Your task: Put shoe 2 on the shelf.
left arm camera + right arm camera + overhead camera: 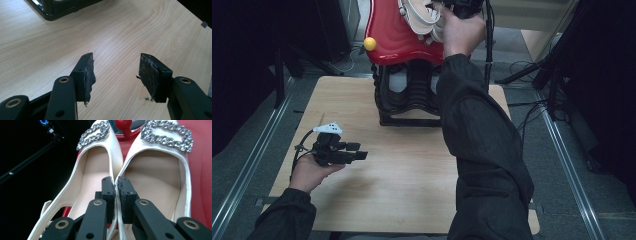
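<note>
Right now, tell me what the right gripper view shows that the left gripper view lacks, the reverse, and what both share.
Right gripper view: the right tongs pinching the touching inner edges of two cream-white shoes with rhinestone buckles, above a glossy red moulded stand.

Left gripper view: the left tongs with jaws wide apart and nothing between them, over the pale wooden tabletop, with the corner of a black plastic base at the top.

Shared: each looks along its own two black jaws with worn pads.
</note>
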### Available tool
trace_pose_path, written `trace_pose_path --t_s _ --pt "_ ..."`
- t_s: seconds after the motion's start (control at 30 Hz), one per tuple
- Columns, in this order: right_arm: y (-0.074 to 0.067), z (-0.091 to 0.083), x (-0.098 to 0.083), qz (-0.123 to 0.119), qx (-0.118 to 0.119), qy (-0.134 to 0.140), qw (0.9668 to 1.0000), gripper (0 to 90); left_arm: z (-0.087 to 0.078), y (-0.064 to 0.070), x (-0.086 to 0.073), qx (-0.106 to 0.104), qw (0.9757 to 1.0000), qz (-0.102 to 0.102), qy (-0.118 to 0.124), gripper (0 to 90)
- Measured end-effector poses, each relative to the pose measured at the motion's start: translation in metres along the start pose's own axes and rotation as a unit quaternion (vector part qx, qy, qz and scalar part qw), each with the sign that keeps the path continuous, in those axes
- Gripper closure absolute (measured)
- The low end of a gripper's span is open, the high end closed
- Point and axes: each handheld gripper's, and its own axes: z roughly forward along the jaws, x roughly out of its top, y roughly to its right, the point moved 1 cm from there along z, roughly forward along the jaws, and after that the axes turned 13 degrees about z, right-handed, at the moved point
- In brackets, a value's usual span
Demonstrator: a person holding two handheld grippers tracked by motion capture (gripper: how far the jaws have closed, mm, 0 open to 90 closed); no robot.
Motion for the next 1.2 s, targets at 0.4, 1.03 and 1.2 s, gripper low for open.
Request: trace_pose_path --t_s 0.4,1.03,1.2 --pt "-0.005 0.016 -0.014 -0.002 -0.019 -0.004 0.9998 86.0 -0.001 -0.002 -0.001 0.001 1.0000 -0.003 0.004 46.2" --pt "-0.004 0.014 -0.015 0.006 -0.012 -0.011 0.9998 81.9 0.002 -0.001 0.001 -0.010 0.9999 -0.002 0.005 46.2" --pt "-0.006 0.011 -0.014 -0.007 -0.005 -0.010 0.9999 78.7 0.002 0.000 0.001 -0.012 0.9999 0.002 0.002 46.2"
